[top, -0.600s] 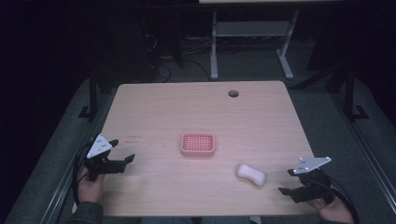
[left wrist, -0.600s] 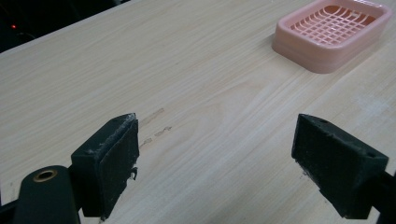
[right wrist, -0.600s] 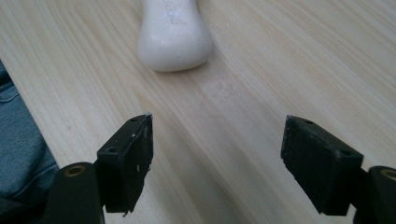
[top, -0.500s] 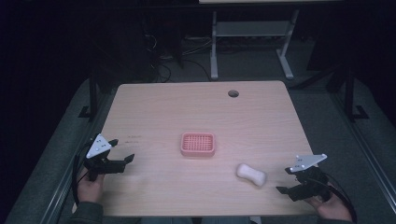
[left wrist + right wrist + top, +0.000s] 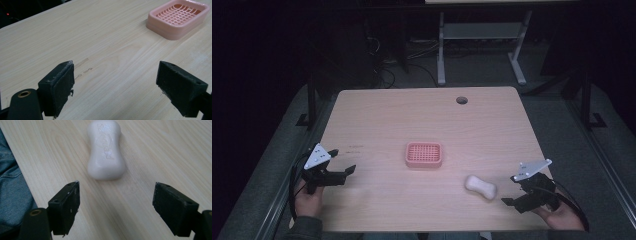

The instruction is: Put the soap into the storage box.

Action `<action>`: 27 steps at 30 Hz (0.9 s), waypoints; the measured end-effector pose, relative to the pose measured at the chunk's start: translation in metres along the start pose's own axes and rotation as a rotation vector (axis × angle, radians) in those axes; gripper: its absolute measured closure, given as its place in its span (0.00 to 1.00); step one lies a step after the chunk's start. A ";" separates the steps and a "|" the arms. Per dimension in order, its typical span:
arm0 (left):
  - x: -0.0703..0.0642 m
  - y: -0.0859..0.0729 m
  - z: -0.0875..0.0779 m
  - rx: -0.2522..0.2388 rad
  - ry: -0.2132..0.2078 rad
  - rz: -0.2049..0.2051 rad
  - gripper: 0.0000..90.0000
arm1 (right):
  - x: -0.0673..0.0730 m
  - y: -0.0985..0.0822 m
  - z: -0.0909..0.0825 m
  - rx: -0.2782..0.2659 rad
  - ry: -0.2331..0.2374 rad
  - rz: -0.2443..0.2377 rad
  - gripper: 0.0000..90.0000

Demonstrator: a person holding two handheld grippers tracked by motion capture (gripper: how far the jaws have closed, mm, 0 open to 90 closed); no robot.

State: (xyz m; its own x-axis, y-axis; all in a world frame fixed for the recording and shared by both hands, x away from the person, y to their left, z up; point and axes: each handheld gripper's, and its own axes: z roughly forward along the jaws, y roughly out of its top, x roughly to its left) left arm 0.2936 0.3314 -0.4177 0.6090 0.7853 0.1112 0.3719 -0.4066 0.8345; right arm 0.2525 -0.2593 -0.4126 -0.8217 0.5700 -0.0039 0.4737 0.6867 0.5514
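Soap bar (image 5: 480,186) faces low, wide-jawed right gripper (image 5: 512,191).

The high view is looking forward and down from above the person's side, taking in the whole pale wooden table (image 5: 422,125). The left gripper view is sitting low and close over the tabletop, facing toward the pink plastic slotted soap dish (image 5: 178,18), which the high view is sharing at the table's middle (image 5: 424,154). The right gripper view is hovering close, looking along the tabletop at the white waisted bar of soap (image 5: 106,150), also lying in the high view (image 5: 480,186).
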 end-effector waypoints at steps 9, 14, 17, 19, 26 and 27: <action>0.001 0.000 -0.001 -0.002 -0.003 -0.003 0.16 | 0.004 0.021 0.005 0.016 0.014 -0.044 0.23; 0.001 0.000 -0.001 -0.002 -0.003 0.001 0.16 | 0.004 0.032 0.013 0.027 0.031 -0.079 0.23; 0.001 0.000 -0.002 -0.002 -0.002 -0.001 0.16 | 0.005 0.041 0.023 0.040 0.047 -0.103 0.23; 0.001 0.000 -0.002 -0.005 -0.002 -0.006 0.16 | 0.006 0.045 0.027 0.047 0.054 -0.112 0.23; 0.002 0.000 -0.003 -0.014 0.000 -0.008 0.16 | 0.007 0.058 0.041 0.062 0.073 -0.129 0.24; 0.002 0.000 -0.003 -0.013 -0.001 -0.009 0.16 | 0.008 0.059 0.042 0.066 0.074 -0.124 0.24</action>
State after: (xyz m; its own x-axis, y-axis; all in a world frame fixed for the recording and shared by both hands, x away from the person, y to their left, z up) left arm 0.2926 0.3348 -0.4159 0.6061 0.7886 0.1035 0.3681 -0.3934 0.8425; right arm 0.2872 -0.1956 -0.4152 -0.8954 0.4452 -0.0056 0.3845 0.7794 0.4946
